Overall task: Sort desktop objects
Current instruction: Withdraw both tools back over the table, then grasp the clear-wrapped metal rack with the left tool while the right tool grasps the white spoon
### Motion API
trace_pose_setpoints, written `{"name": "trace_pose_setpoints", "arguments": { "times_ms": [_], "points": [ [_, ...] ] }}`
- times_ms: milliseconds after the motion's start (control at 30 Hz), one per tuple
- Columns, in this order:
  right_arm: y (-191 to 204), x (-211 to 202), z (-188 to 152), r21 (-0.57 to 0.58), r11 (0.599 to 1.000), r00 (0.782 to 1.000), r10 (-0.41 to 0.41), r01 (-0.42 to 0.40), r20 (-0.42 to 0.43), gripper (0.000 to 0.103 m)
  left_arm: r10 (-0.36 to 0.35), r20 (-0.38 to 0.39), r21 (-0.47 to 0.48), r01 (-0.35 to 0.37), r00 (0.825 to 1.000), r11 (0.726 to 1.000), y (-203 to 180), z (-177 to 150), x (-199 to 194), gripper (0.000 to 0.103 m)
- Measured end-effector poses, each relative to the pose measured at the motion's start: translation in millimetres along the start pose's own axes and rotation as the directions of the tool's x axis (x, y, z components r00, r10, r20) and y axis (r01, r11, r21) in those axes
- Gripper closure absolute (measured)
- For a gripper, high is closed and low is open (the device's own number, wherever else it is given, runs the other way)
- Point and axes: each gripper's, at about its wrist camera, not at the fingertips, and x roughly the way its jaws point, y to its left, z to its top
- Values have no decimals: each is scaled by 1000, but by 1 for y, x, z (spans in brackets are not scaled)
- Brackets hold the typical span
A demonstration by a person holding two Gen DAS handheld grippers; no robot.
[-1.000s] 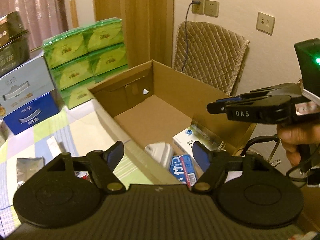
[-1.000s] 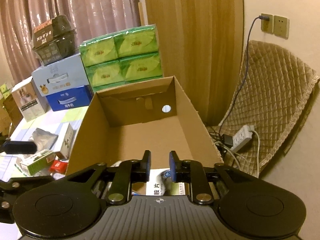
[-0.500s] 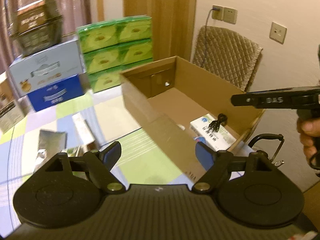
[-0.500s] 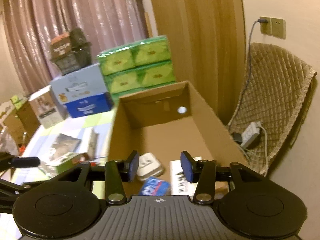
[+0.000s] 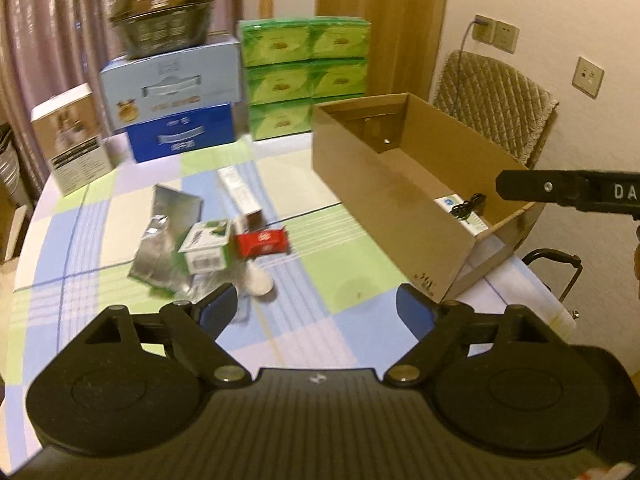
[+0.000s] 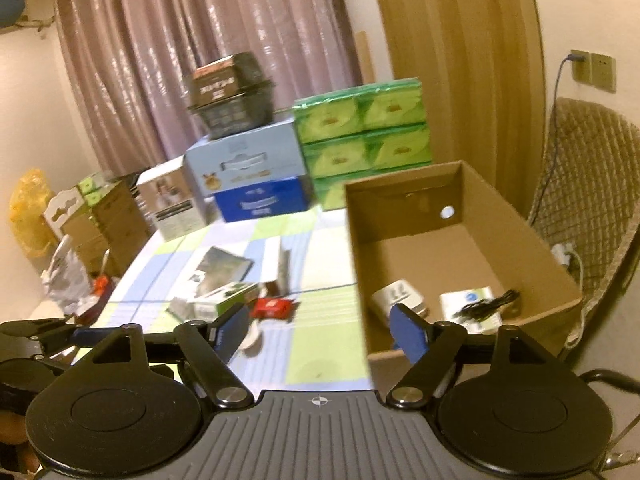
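We hold both grippers spread and empty, the left gripper [image 5: 316, 308] and right gripper [image 6: 318, 330] near the cardboard box [image 5: 384, 196]. Left of the box, a red packet [image 5: 262, 242] lies among small cartons [image 5: 206, 248].

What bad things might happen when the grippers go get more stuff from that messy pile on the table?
1. The red packet, green box and silver pouch lie touching or overlapping, so the open left gripper may snag two things or knock the pile apart.
2. The cardboard box overhangs the table edge; a bump could tip it.
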Motion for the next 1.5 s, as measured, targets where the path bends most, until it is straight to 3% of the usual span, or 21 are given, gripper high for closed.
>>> {"name": "trace_pose_setpoints", "arguments": {
  "times_ms": [200,567,1500],
  "points": [
    [26,3,-19,-33,999,999,25,-26,-43,18,50,-12,-45,-51,999,998,31,-29,-22,16],
    [61,25,-45,-77,995,991,58,-68,-121,16,139,-33,-135,-142,990,981,87,-67,-47,16],
    [79,81,-65,-94,993,976,55,-76,-210,16,136,-79,-160,-147,988,976,116,-76,-17,16]
  ]
}}
